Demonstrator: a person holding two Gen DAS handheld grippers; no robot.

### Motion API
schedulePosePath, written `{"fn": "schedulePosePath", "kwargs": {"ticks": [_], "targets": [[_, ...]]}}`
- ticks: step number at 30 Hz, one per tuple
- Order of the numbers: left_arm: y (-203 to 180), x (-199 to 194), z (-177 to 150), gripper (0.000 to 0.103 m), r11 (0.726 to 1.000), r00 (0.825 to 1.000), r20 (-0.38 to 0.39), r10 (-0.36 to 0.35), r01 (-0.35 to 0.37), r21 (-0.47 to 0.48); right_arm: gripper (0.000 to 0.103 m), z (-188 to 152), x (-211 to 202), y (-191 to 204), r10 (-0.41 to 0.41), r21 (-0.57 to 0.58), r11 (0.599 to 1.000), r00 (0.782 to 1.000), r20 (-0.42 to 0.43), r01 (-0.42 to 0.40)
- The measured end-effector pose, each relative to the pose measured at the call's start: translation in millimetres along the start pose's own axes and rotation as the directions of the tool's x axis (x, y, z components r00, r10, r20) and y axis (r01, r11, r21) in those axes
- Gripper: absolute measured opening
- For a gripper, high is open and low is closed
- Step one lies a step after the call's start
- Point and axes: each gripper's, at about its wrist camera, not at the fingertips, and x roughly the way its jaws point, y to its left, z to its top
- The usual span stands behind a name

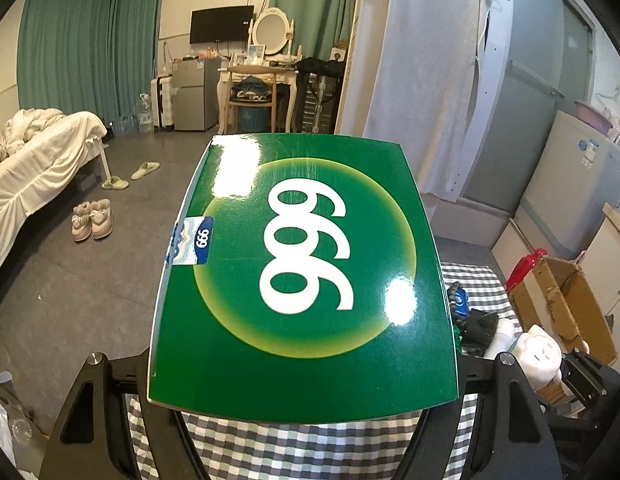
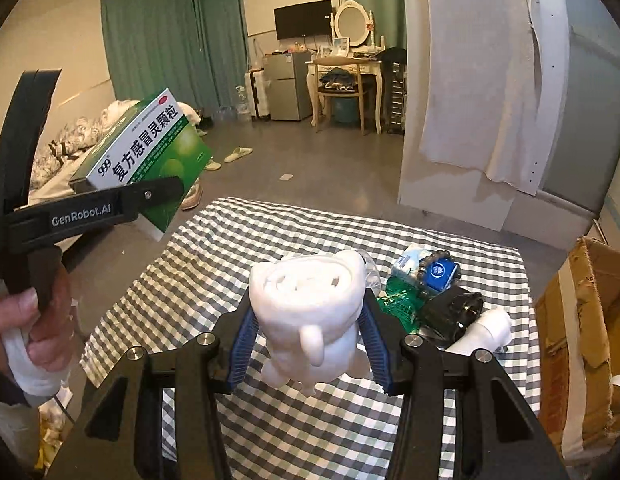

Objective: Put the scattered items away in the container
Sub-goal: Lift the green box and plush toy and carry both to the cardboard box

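Note:
My left gripper (image 1: 301,364) is shut on a green medicine box (image 1: 301,264) marked 999, which fills the left wrist view; its fingertips are hidden behind the box. The right wrist view shows that box (image 2: 149,160) held up at the left, above the table edge. My right gripper (image 2: 307,324) is shut on a white pig figurine (image 2: 310,312), lifted over the checked tablecloth (image 2: 269,236). The same figurine (image 1: 538,354) appears at the right of the left wrist view. A brown cardboard box (image 2: 586,320) stands open beside the table at the right.
A pile lies at the table's far right: a blue tin (image 2: 440,274) ringed by a bead bracelet, a green mesh item (image 2: 402,300), a black object (image 2: 454,312) and a white roll (image 2: 486,330). A hand (image 2: 33,320) holds the left gripper's handle. A bed (image 1: 37,168) stands left.

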Motion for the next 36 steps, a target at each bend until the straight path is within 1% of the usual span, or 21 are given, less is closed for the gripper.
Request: {"fn": "schedulePosePath", "kwargs": {"ticks": [6,9,12,13,16,17,27,31,36], "targets": [[-7.8,-14.1,-2.2,0.078,1.000,1.000,0.025,0.001,-0.002,0.008,0.048,2.9,-16.5,-4.2,-0.021,0.014,1.000,0.999,0.046,0.020],[-11.4,-20.4,-2.3,0.078,1.000,0.999,0.043,0.002,-0.003,0.013,0.048,6.9,-29.2,-6.5,-0.047,0.027,0.999,0.993,0.109,0.044],[-16.0,-26.6,-2.6,0.078,1.000,0.998,0.065,0.005,-0.006,0.023,0.048,8.6,-43.2,-9.5,-0.079,0.041,0.997,0.978,0.193,0.072],[-16.6,-28.3,-2.6,0.078,1.000,0.997,0.072,0.005,-0.007,0.025,0.048,8.7,-49.9,-10.5,-0.092,0.051,0.995,0.969,0.230,0.083],[-18.1,-32.2,-3.0,0.078,1.000,0.996,0.088,0.009,-0.012,0.027,0.048,9.7,-61.8,-14.3,-0.111,0.072,0.993,0.951,0.288,0.095],[-18.7,-32.8,-3.1,0.078,1.000,0.996,0.090,0.009,-0.012,0.026,0.048,10.4,-63.8,-15.3,-0.114,0.075,0.993,0.949,0.295,0.096],[-23.2,-35.7,-2.9,0.078,0.999,0.996,0.094,0.003,-0.006,0.032,0.048,15.7,-69.6,-18.9,-0.125,0.085,0.991,0.950,0.287,0.104],[-33.3,-35.8,-2.1,0.078,0.999,0.996,0.092,-0.013,0.009,0.046,0.048,15.1,-72.3,-23.5,-0.152,0.097,0.987,0.947,0.284,0.129],[-54.7,-34.7,-0.8,0.078,0.997,0.995,0.090,-0.045,0.039,0.073,0.048,11.8,-82.5,-38.8,-0.205,0.128,0.976,0.938,0.281,0.175]]}}
